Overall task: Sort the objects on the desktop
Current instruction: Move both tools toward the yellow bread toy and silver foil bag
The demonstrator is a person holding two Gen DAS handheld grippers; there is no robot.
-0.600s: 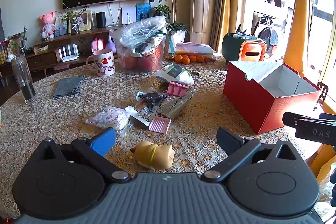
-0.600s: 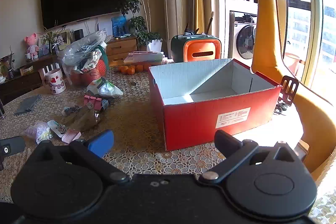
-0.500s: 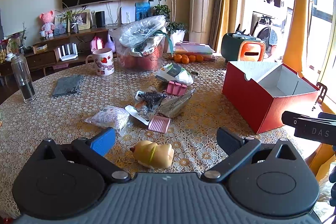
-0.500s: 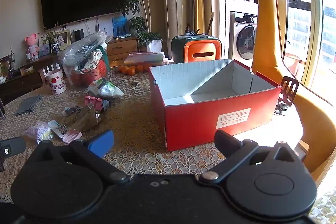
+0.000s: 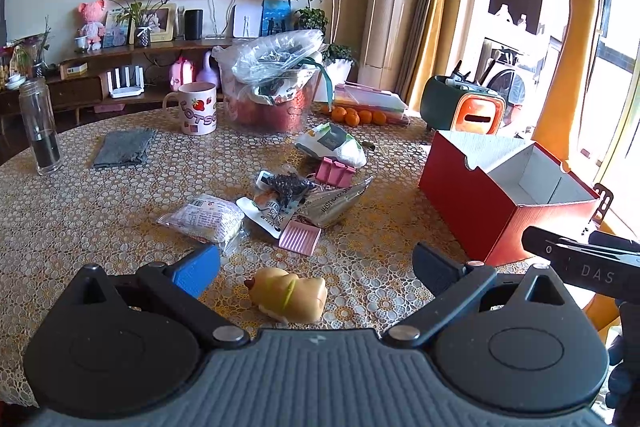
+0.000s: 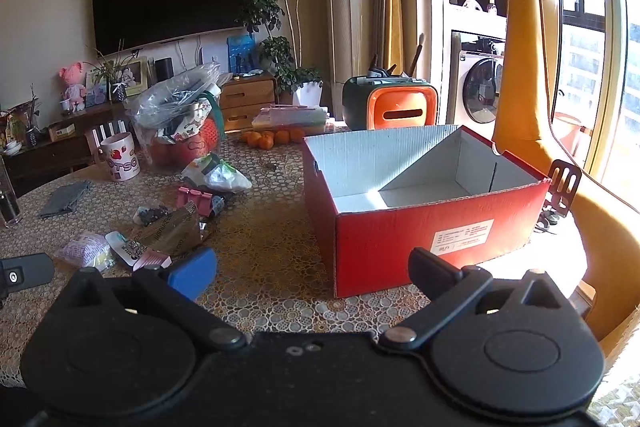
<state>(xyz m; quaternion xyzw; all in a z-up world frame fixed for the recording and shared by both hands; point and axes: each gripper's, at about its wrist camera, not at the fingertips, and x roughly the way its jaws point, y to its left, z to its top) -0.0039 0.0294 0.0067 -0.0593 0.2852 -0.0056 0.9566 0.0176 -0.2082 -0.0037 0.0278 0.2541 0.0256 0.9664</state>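
You have one red box (image 6: 400,247), one mug (image 5: 198,109), one bottle (image 5: 40,131) and five oranges (image 5: 354,115) (bunched together).

daylight from right window (image 6: 592,39) | glare | fisheye-bent edges | sharp

The left claw (image 5: 316,263) tilts downward with its two fingers spread as wide as they go, one tipped with a blue pad (image 5: 198,269) and the other black, nothing pressed between them. The right claw (image 6: 312,269) tilts down likewise, its blue-tipped finger (image 6: 194,273) and black finger equally far apart and gripping nothing. Each claw's black body shows at the edge of the other's view, the two side by side and apart.
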